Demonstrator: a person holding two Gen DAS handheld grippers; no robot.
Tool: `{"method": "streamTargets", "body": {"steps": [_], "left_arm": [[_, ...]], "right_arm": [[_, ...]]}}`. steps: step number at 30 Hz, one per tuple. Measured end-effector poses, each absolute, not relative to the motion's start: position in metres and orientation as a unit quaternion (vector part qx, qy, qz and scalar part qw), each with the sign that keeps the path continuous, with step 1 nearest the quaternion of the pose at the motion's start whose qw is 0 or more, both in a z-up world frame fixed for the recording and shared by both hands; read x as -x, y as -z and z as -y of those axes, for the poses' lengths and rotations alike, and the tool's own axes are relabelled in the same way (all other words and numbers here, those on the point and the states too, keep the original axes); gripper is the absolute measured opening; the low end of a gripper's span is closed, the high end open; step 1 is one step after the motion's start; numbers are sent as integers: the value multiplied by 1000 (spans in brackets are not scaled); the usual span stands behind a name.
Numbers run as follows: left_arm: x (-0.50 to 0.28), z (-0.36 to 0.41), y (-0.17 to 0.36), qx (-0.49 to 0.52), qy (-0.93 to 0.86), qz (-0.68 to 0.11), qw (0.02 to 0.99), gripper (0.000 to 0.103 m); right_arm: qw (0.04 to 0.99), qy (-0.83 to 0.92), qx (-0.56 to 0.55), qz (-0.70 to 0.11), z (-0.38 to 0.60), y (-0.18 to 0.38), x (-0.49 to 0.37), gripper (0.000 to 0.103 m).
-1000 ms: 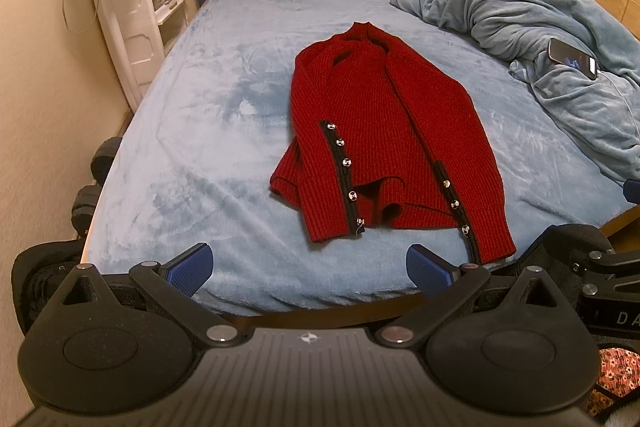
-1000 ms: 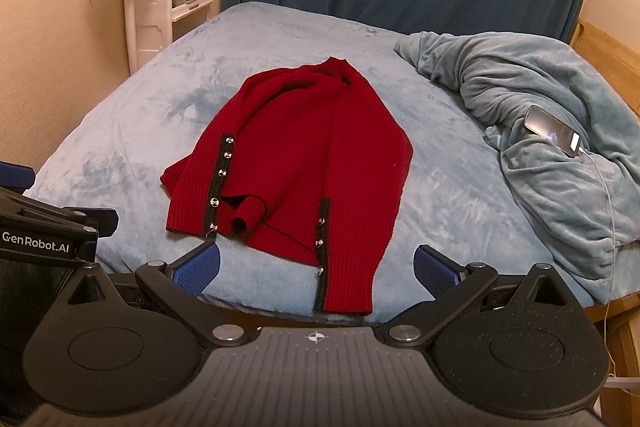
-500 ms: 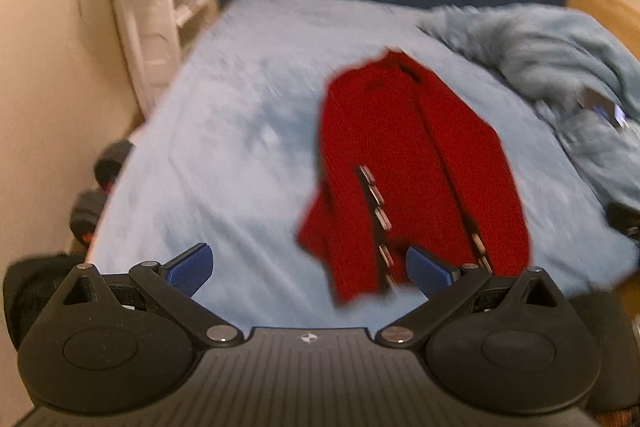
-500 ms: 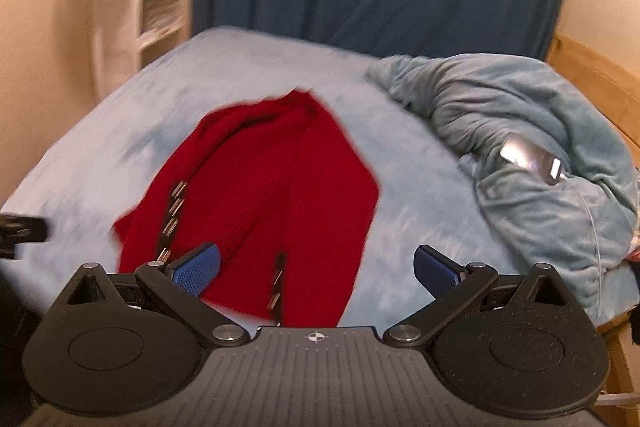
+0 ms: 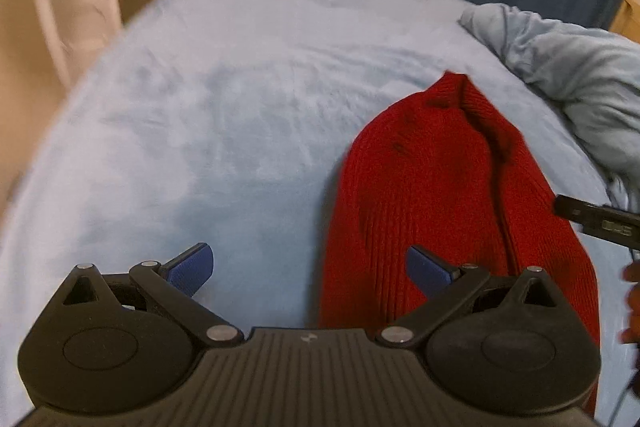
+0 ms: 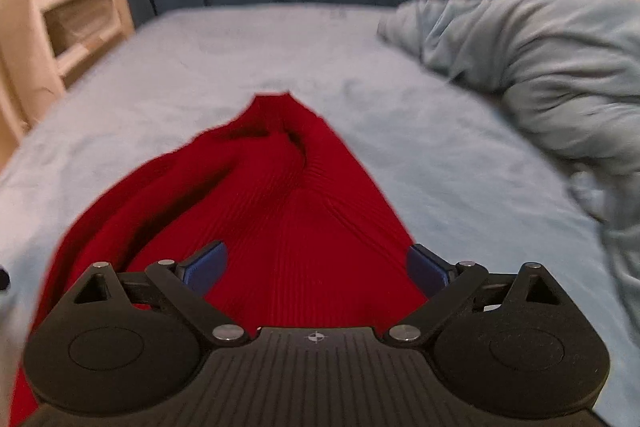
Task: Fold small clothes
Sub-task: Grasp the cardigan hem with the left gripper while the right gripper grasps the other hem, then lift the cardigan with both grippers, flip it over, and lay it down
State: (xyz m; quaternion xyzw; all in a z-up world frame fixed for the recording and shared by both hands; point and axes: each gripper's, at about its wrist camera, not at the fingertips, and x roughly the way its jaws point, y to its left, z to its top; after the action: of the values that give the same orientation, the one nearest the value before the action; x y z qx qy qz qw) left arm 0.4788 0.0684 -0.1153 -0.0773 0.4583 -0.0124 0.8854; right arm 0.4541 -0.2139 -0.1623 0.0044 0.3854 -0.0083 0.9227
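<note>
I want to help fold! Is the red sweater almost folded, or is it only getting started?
Only getting started. Done: nothing, the red sweater lies rumpled and unfolded on the blue bed. In hand: nothing gripped; the left gripper is open at the sweater's edge, and the right gripper, over its middle, is just beginning to close. Left: grabbing it and every fold.

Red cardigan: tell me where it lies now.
The red cardigan lies on the light blue bed, left of the rumpled blanket, directly ahead in the right wrist view.

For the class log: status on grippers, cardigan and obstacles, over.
Left gripper open, empty. Right gripper over red cardigan, jaws closing, nothing gripped. Cardigan unfolded on bed. Crumpled blanket alongside, not blocking.
</note>
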Motion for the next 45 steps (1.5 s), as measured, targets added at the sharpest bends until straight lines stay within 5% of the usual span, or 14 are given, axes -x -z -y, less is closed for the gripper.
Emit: {"method": "streamTargets", "body": {"steps": [4, 5, 6, 7, 8, 9, 16, 26, 36, 41, 45], "left_arm": [[-539, -60, 154, 130, 66, -500, 854, 102], [-549, -57, 163, 140, 75, -514, 843, 95], [-553, -53, 167, 138, 72, -518, 841, 81], [-555, -50, 167, 133, 73, -517, 843, 42], [-555, -51, 163, 128, 62, -510, 849, 35], [-548, -53, 155, 123, 57, -492, 860, 31], [-459, -99, 40, 67, 4, -390, 918, 22], [-208, -166, -157, 64, 4, -182, 981, 22], [-54, -171, -272, 65, 20, -27, 997, 22], [-55, -167, -288, 60, 27, -12, 998, 22], [-122, -159, -257, 55, 20, -77, 995, 22]], "right_arm": [[902, 57, -29, -427, 211, 205, -536, 95], [892, 71, -28, -446, 212, 218, -550, 81], [884, 83, -15, -460, 215, 227, -555, 50], [874, 93, 7, -476, 218, 231, -557, 41], [880, 87, 6, -468, 223, 226, -549, 19], [887, 80, -3, -454, 230, 214, -538, 15], [941, 50, -15, -334, 288, 65, -422, 12], [991, -35, -60, -112, 323, -146, -156, 11], [993, -80, -67, 50, 328, -235, 21, 11], [991, -90, -89, 48, 341, -251, 3, 11], [990, -82, -112, -12, 347, -230, -63, 11]]}}
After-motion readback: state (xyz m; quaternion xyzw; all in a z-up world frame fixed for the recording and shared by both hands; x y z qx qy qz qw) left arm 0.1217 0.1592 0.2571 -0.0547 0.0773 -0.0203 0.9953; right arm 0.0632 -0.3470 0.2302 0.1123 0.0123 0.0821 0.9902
